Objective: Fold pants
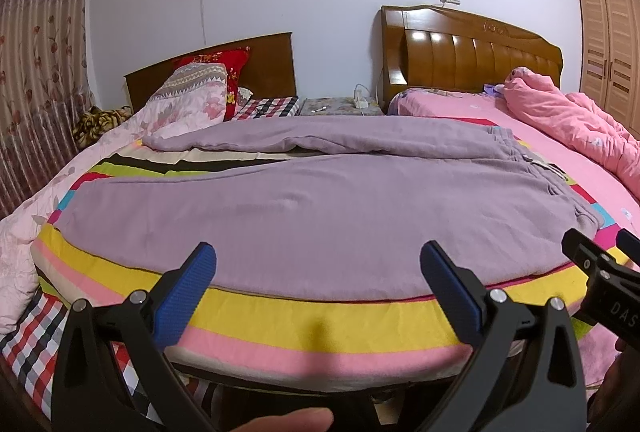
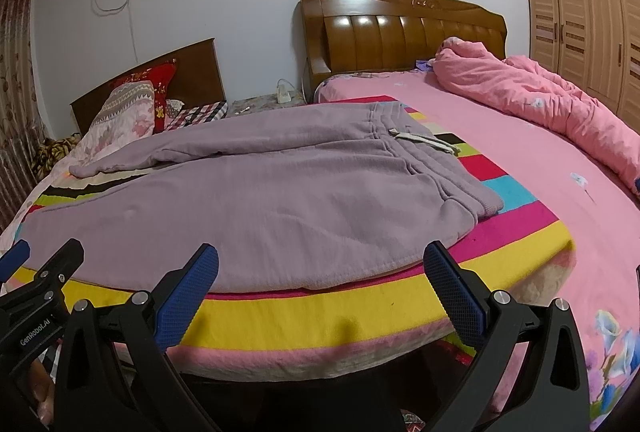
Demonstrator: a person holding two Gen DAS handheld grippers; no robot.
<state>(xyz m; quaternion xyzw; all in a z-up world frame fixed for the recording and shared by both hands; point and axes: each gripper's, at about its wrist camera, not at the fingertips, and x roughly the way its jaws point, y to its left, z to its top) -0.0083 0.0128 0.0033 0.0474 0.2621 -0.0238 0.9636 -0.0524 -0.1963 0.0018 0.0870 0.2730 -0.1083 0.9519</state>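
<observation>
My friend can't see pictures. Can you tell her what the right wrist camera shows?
Purple pants lie spread flat on a striped blanket on a bed, waistband to the right. The open right gripper hovers at the near edge, holding nothing.

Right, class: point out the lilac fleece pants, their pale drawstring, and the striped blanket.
lilac fleece pants (image 2: pixel 248 192), right wrist view, near leg.
pale drawstring (image 2: pixel 424 141), right wrist view, cord middle.
striped blanket (image 1: pixel 320 316), left wrist view, yellow stripe.
</observation>
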